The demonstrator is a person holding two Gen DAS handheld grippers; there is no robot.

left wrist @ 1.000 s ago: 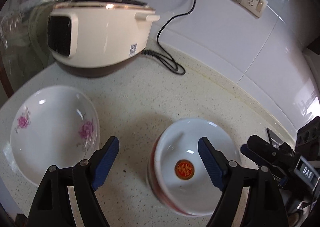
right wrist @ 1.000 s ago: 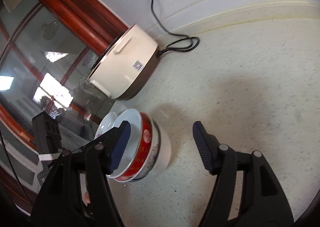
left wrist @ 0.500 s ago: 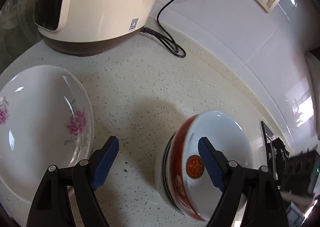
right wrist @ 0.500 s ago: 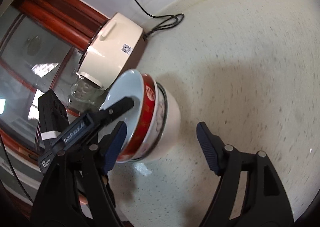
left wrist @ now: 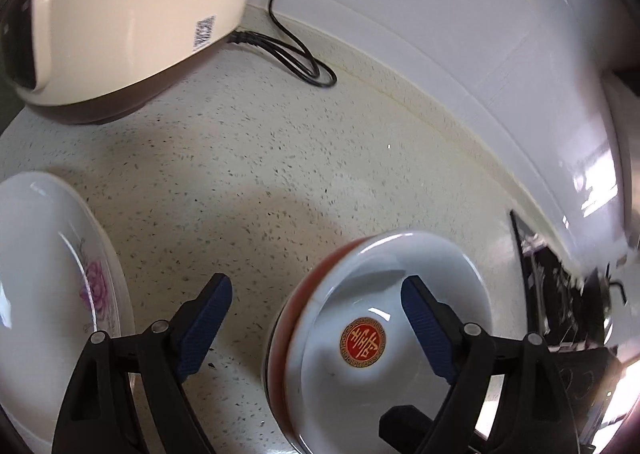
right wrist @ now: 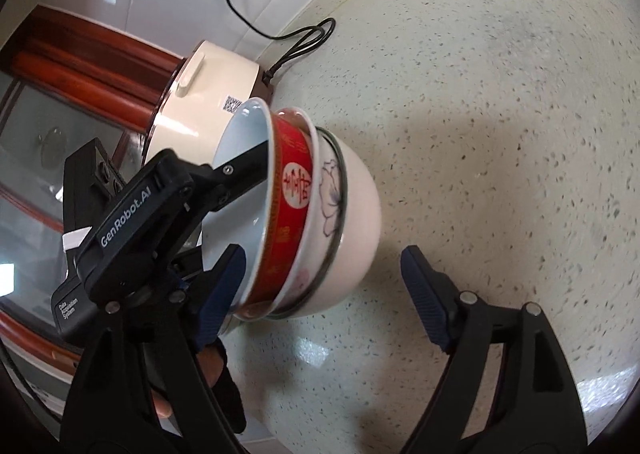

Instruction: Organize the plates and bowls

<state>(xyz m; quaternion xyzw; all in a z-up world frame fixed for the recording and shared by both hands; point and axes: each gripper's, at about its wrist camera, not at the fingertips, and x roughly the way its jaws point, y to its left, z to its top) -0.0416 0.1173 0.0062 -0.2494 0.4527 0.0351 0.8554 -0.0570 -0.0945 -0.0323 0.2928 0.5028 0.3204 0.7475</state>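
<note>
We see three ceramic bowls [right wrist: 320, 213] nested at centre; the flowered white plate [left wrist: 52, 294] lower left waits, left gripper [left wrist: 316, 318] and right gripper [right wrist: 324, 282] having just spread, clasping nothing.

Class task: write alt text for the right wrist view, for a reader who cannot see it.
A stack of nested ceramic bowls, the red-banded bowl innermost, stands on a speckled pale stone counter between the open blue-padded right gripper fingers. The black left gripper reaches into the top bowl; a cream rice cooker sits behind.
</note>
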